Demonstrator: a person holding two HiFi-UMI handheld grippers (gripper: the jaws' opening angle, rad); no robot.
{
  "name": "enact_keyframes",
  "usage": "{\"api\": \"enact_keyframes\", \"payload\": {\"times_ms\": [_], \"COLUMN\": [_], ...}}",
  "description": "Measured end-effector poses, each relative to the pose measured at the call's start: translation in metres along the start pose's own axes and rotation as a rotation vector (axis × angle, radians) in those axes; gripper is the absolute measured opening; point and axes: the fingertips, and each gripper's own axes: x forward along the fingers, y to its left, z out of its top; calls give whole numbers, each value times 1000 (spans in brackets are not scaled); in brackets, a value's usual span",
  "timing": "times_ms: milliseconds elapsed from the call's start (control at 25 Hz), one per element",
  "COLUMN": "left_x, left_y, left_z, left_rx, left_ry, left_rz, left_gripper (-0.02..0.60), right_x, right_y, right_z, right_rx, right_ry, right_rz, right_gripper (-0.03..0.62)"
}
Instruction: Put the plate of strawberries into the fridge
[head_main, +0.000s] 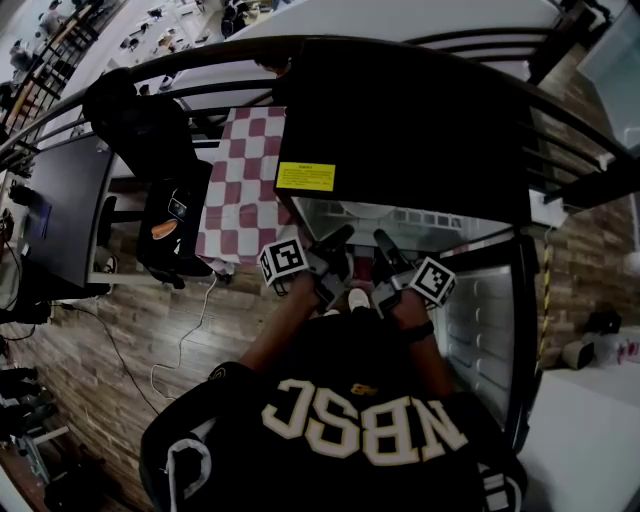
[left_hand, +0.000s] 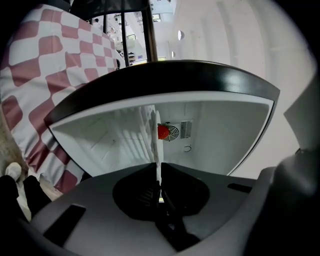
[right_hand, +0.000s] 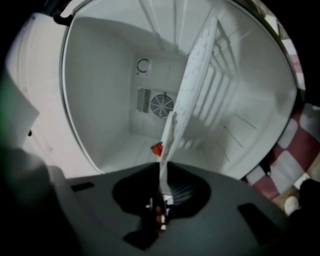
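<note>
A white plate (left_hand: 156, 145) shows edge-on in the left gripper view, with a red strawberry (left_hand: 163, 131) beside it. My left gripper (left_hand: 159, 182) is shut on the plate's rim. In the right gripper view the same plate (right_hand: 192, 85) rises as a tilted white sheet, a strawberry (right_hand: 157, 149) showing by its lower edge. My right gripper (right_hand: 164, 187) is shut on that rim. In the head view both grippers, left (head_main: 340, 245) and right (head_main: 385, 248), reach side by side into the open black fridge (head_main: 400, 120). The plate is mostly hidden there.
The fridge's white inside has a round fan vent (right_hand: 161, 104) on its back wall. Its door (head_main: 490, 320) stands open at the right. A red-and-white checked cloth (head_main: 245, 170) lies left of the fridge, with a black chair (head_main: 150, 130) beyond it.
</note>
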Motion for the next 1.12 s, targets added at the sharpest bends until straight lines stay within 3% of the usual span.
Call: {"api": "enact_keyframes", "payload": {"times_ms": [160,400,520,640,760,840,960,1120], "left_x": [-6,-13,-16,-21,-25,-28,-34,-38], "left_y": [-13,-35,-46,-68,-98,-111,-122,-124], "left_z": [-11,-22,-22,-23,-25,-24,-20,-15], "left_rx": [117,357,531,763,1005,1112,1214,1242], "left_ry": [38,62,48,21,-37,-83,-141,-187], "left_rz": [-22,-20,-15,-18,-23,-13,9,17], "left_gripper": [28,28,24,15,15,15,15,15], "right_x": [-8,-25,-30,-32,-35,-37,-37,-37], "right_y": [11,29,48,71,97,108,114,118], "right_z": [2,15,17,14,15,16,12,11], "right_rx": [-147,-473,-632,-730,-866,-957,-1042,-1076], "right_ry": [-22,-83,-101,-116,-147,-166,-180,-173], "right_rz": [-10,-76,-92,-85,-83,-91,-97,-94], "right_gripper": [44,44,44,37,31,28,24,21]}}
